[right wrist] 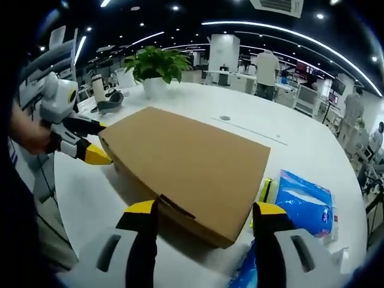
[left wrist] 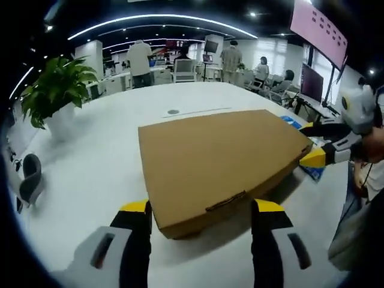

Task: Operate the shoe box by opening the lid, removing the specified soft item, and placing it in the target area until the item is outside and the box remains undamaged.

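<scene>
Shoe box (left wrist: 219, 165): matt brown corrugated cardboard, smooth lid; desk (left wrist: 90, 174): smooth white, faint sheen; blue packet (right wrist: 303, 204): glossy crinkled plastic film; left gripper (left wrist: 201, 219) and right gripper (right wrist: 204, 219): black and yellow plastic-looking jaws.

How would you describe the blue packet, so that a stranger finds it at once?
Start from the white table and find the flat brown shoe box in its middle. The blue packet lies on the table just beside one edge of the box. It is the one shiny blue-and-white plastic thing among plain brown and white.
</scene>
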Tool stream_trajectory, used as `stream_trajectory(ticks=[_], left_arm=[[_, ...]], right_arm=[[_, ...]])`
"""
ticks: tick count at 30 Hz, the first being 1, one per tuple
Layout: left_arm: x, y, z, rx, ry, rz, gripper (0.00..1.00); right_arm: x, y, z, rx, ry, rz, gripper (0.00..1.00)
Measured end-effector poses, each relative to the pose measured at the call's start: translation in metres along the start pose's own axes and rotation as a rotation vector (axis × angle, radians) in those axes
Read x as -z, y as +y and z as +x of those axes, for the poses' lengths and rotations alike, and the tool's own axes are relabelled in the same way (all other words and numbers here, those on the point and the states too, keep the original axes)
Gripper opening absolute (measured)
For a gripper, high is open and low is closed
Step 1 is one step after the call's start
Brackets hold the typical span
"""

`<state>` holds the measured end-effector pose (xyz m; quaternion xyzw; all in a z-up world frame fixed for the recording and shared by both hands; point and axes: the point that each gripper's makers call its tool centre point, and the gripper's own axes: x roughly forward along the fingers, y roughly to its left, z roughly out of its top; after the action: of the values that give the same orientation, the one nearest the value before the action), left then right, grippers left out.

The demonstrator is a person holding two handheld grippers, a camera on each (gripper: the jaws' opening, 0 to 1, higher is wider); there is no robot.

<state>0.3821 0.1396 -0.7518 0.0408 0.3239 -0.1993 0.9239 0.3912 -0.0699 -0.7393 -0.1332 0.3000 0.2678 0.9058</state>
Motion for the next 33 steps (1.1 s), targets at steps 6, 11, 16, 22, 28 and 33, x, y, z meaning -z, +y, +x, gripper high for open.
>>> stream_trajectory(ticks=[6,11,16,22,28,33], left_arm=[[0.000,0.000,0.001,-0.006,0.009,0.004,0.65],[0.000,-0.001,0.001,-0.010,0.011,0.007,0.65],[0.002,-0.004,-0.002,-0.006,0.013,0.009,0.65],[0.006,-0.008,-0.006,0.000,0.018,0.013,0.65],[0.009,-0.012,-0.010,0.003,0.013,0.007,0.65],[0.010,-0.017,-0.012,0.003,0.020,0.014,0.65]], right_arm=[[0.000,0.000,-0.001,-0.003,-0.002,0.009,0.62],[0.001,0.000,-0.003,-0.004,-0.010,0.022,0.61],[0.004,0.001,-0.007,-0.008,-0.008,0.031,0.61],[0.009,0.004,-0.014,-0.011,-0.007,0.023,0.59],[0.013,0.005,-0.018,-0.012,0.000,0.022,0.59],[0.016,0.004,-0.022,-0.012,0.004,0.023,0.59]])
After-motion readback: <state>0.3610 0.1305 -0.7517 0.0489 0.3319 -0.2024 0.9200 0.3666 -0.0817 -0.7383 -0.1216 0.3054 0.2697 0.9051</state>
